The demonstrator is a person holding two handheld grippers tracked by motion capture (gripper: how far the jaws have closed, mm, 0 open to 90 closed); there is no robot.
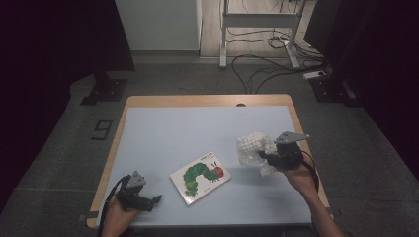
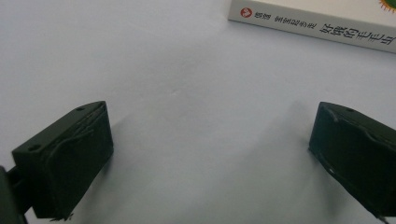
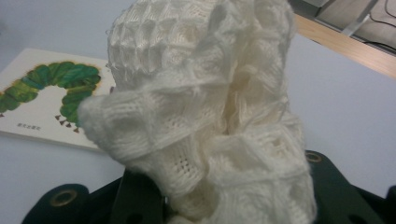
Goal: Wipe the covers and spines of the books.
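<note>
While the right gripper point(image 1: 269, 159) pinches a bunched cream-white knitted cloth point(image 1: 254, 147) above the right half of the pale blue table mat point(image 1: 197, 128), the left gripper point(image 1: 148, 200) rests near the front left corner, jaws spread wide on nothing. A flat white picture book with a green caterpillar point(image 1: 201, 176) lies between them, nearer the left gripper, its long axis diagonal. The table is wood-edged; beyond it are grey floor and loose cables
</note>
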